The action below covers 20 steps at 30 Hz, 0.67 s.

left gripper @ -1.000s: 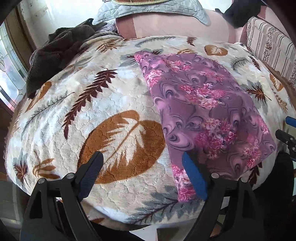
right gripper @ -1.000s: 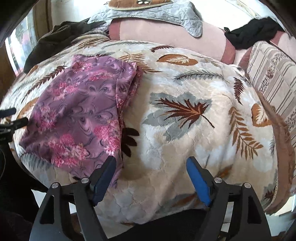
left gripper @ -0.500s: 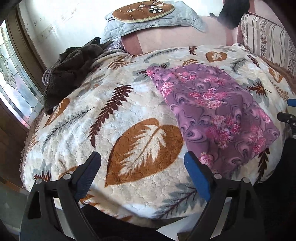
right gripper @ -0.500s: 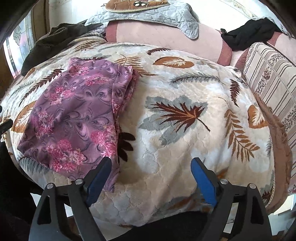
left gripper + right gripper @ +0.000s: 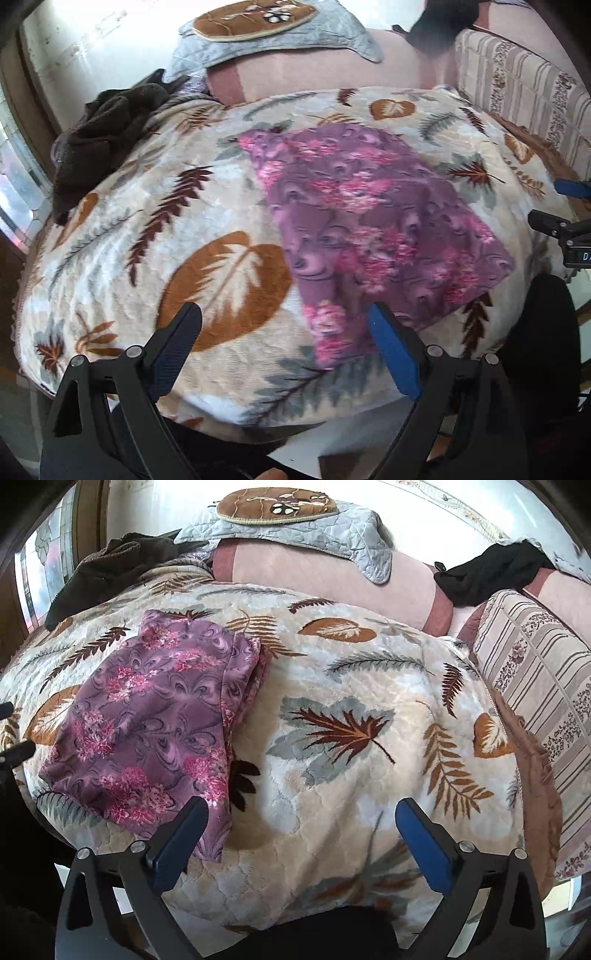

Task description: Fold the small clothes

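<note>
I see both claws spread wide and holding nothing: my left claw and right claw hover over the leaf-print blanket. The folded purple floral garment lies flat on the blanket, between the two claws.

Leaf-print blanket carries folded purple floral cloth, brown garment.

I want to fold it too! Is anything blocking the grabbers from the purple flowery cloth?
Nothing visible. The purple flowery cloth lies bare on the leaf-patterned blanket; left gripper and right gripper hover open near its edge.
</note>
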{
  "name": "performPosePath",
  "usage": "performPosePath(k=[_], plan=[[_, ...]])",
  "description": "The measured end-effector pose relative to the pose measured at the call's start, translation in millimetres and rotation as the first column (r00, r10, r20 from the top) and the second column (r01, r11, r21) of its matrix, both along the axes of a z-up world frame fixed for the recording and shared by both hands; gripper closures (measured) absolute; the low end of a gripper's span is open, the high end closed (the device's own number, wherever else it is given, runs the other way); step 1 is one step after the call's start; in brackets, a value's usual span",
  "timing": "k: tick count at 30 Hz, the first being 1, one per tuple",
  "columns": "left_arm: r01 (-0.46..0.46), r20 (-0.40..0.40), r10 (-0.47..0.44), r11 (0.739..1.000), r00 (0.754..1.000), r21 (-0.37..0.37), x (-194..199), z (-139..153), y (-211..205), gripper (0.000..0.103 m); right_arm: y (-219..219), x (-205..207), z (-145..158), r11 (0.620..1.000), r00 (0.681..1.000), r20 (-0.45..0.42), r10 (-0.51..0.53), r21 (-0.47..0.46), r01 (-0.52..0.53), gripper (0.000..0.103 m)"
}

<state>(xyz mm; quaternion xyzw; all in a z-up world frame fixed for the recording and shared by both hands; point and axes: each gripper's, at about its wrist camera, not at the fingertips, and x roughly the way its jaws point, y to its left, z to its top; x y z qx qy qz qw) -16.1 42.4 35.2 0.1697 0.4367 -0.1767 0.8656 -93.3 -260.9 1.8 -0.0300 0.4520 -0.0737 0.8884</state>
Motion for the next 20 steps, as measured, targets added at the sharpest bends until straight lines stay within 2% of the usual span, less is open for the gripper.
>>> performPosePath(k=[6,20], plan=[[0.040,-0.007,-0.041,0.999,0.999,-0.028,-5.6,6.6,-20.7,0.011,-7.1,-8.6,3.8,1.000,1.000,0.017,-0.010,0.007,0.010,0.001],[0.120,-0.008,-0.120,0.993,0.993,-0.024,-19.5,6.9,-47.4,0.011,-22.5,-17.0,-1.3,0.997,0.998,0.017,-0.056,0.046,0.055,0.001]])
